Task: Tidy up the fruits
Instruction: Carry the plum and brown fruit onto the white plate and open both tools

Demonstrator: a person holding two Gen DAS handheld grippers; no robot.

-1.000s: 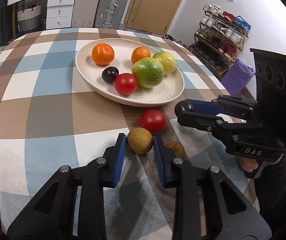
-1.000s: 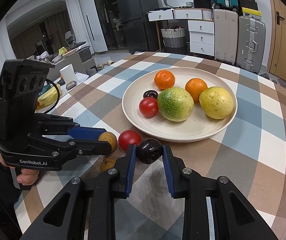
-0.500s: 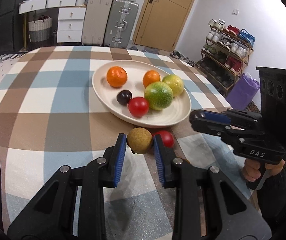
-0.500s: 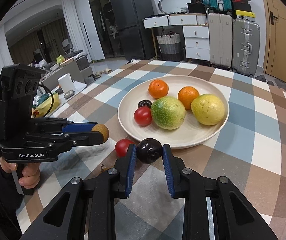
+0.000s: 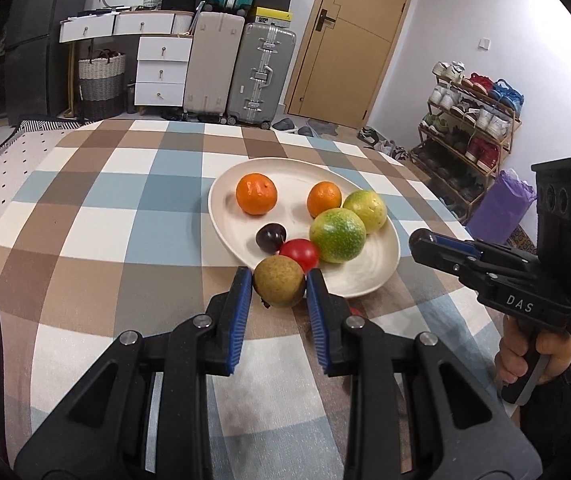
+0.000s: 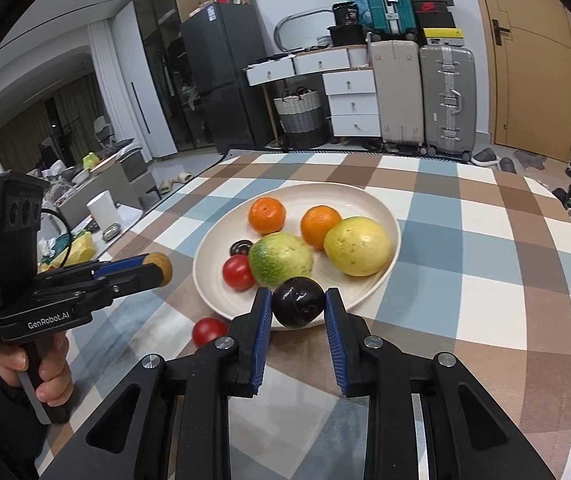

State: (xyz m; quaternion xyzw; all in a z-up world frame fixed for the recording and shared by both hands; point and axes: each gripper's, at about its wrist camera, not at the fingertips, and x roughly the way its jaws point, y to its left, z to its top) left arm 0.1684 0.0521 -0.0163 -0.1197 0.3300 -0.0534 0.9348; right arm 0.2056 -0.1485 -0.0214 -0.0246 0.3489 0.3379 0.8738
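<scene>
Right now your left claw is pinching a small brown fruit clear of the counter, just short of the plate rim, and your right claw is pinching a dark plum over the plate's near edge. Both fruits are round and smooth and held only at their widest points, so in my judgement a squeeze that slackens or a sharp wrist roll could let either one pop out and roll.

The plate is already crowded: two oranges, a green citrus, a yellow citrus, a tomato and another dark plum. Dropping from height could knock these about or bounce the new fruit over the shallow rim. Your claws are close together near the plate, so watch for them clashing.

One red tomato lies on the counter just outside the plate; don't nudge it away.

The counter wears a checked cloth of brown, blue and white, which may slide or wrinkle. Beyond the plate stand suitcases, white drawers, a wooden door and a shoe rack.
</scene>
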